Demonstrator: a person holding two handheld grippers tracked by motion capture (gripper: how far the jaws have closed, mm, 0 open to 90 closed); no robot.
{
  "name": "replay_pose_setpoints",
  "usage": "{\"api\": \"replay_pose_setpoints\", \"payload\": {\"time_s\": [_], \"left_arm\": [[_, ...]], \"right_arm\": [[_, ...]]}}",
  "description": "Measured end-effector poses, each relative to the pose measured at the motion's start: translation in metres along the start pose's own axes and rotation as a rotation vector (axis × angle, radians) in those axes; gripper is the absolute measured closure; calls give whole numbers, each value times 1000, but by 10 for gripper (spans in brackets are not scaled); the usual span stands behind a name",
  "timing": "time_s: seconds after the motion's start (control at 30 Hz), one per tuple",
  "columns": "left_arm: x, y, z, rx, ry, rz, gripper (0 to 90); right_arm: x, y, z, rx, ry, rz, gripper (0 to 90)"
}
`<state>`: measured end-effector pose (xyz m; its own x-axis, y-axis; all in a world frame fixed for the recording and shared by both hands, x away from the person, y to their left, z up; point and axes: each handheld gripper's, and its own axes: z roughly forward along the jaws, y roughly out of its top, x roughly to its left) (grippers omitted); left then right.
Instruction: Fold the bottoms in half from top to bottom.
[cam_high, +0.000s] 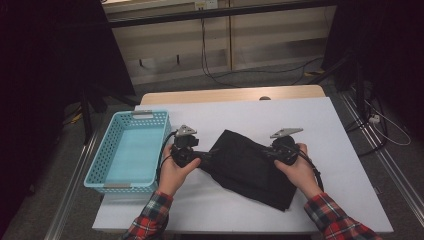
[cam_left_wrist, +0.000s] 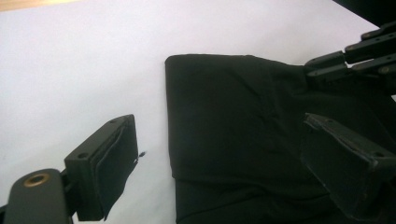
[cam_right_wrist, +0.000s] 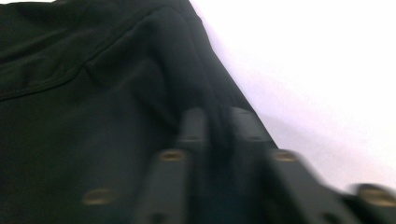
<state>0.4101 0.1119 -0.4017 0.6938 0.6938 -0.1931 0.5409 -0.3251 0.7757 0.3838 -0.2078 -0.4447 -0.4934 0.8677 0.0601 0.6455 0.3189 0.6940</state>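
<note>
Black folded cloth (cam_high: 248, 167) lies on the white table (cam_high: 330, 130); right claw (cam_right_wrist: 219, 122) is clenched on its edge, left claw (cam_left_wrist: 219, 154) spread wide around its corner.

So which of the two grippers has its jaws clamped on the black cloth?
The right gripper: its jaws pinch the black cloth at its edge. The left gripper has its jaws wide apart, straddling the cloth's other edge.

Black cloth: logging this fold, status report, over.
Left gripper open, jaws astride the cloth edge. Right gripper shut on cloth's far edge. Cloth folded, flat on table. Basket off left, nothing in the way.
</note>
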Motion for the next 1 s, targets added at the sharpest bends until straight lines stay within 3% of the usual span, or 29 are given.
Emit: {"api": "replay_pose_setpoints", "payload": {"time_s": [0.1,0.37,0.7,1.0], "left_arm": [[0,0,0,-3,3,-5,122],[-2,0,1,-4,-5,6,122],[-1,1,1,-1,-7,7,122],[-3,2,1,-3,-7,13,122]], "right_arm": [[1,1,-1,2,0,-17,836],[-6,4,-19,-56,40,30,840],[-18,0,-37,-63,65,75,840],[-25,-6,-48,-63,76,83,840]]}}
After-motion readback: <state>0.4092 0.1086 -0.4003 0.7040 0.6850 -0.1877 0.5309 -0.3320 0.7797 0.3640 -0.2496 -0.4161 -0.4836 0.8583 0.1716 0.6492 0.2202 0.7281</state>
